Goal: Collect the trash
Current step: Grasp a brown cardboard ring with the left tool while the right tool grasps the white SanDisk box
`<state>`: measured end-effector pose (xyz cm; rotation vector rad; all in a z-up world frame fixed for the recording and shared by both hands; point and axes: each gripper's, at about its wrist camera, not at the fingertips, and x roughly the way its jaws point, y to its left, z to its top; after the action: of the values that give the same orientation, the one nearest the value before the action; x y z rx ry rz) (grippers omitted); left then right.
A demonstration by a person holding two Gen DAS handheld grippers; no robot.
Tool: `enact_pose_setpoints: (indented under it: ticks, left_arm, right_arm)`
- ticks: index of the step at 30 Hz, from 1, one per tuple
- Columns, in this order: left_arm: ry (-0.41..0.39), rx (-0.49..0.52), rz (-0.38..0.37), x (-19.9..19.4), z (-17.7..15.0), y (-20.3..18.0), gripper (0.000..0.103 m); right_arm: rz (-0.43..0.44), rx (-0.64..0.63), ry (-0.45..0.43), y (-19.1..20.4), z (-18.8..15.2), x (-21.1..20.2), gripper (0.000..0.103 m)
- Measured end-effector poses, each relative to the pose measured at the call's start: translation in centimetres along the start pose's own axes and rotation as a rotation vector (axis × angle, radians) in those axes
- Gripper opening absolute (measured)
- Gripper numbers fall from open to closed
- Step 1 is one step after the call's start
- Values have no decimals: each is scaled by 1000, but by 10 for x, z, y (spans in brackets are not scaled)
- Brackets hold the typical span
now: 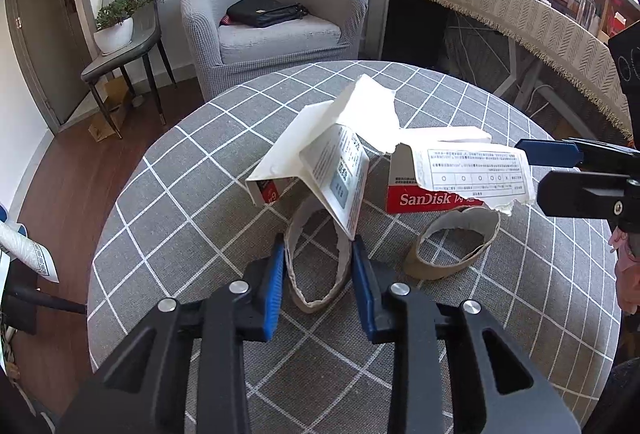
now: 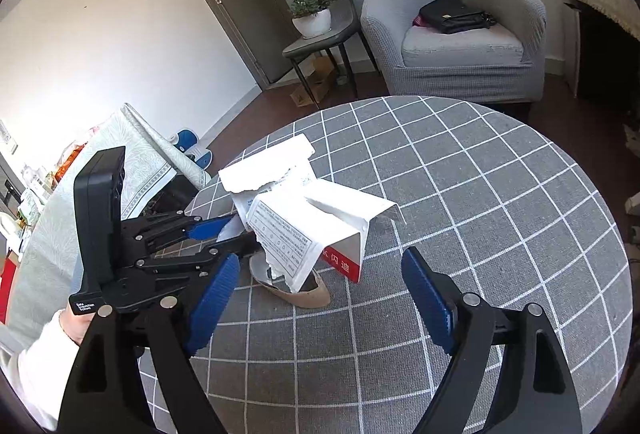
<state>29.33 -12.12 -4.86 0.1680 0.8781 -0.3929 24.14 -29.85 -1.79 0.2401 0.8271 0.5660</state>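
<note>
Torn trash lies on the round table with a grey checked cloth (image 1: 200, 202). My left gripper (image 1: 319, 248) is partly closed around a flattened cardboard ring (image 1: 316, 266); its fingers sit on either side and seem to touch it. A torn white box piece (image 1: 320, 154) stands over that ring. A torn red SanDisk box piece (image 1: 452, 174) lies to the right, with a second cardboard ring (image 1: 452, 250) in front of it. My right gripper (image 2: 320, 294) is open and empty, near the SanDisk piece (image 2: 320, 234) and a ring (image 2: 308, 294). It also shows at the right edge of the left wrist view (image 1: 560, 170).
A grey armchair (image 1: 272, 26) with a black bag stands behind the table. A chair with a potted plant (image 1: 116, 26) is at the left by a door. A long cloth-covered desk (image 1: 520, 10) runs along the right. The left gripper also shows in the right wrist view (image 2: 224, 234).
</note>
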Motion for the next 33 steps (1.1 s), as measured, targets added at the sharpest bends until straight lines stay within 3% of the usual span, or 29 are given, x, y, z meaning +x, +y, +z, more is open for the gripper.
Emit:
enact_pose_setpoints:
  ticks: [26, 33]
  left_arm:
    - [12, -24, -44, -33, -27, 29, 34]
    - [-2, -52, -62, -49, -34, 37, 34]
  right_arm:
    - [38, 16, 27, -1, 15, 50, 85]
    - [15, -48, 46, 19, 19, 56, 52]
